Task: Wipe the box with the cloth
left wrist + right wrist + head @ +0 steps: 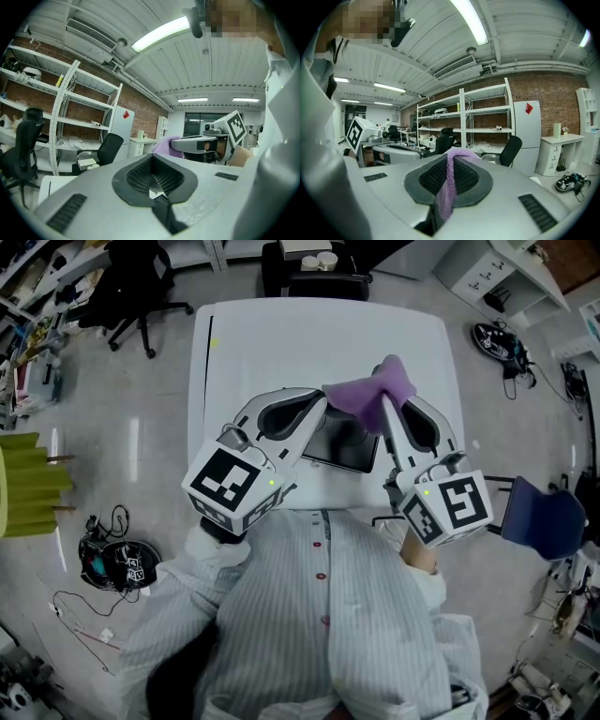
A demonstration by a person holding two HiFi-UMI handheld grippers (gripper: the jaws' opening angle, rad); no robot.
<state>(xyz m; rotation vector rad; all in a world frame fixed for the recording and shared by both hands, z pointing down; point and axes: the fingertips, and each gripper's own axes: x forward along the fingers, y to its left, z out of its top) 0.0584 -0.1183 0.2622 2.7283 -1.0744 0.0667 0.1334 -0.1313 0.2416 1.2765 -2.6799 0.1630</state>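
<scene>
1. The box (342,444), dark with a glossy top, sits on the white table (281,334) near its front edge. It shows in the gap between the two tools.
2. The purple cloth (372,390) is bunched up and appears raised over the box's far side. I can't tell whether any of it touches the box.
3. The right tool (384,407) is clamped on the cloth. In the right gripper view a fold of it runs down between the pads.
4. The left tool (322,401) has its jaws closed together. A pale sliver shows in the pad gap, but I can't name it. It looks to be holding nothing.
5. Both tools point about level, out over the table rather than down at the box.
6. Progress, as I judge it: the cloth is picked up and brought over, and no wiping contact is visible. Lowering the cloth and wiping the top are left.
</scene>
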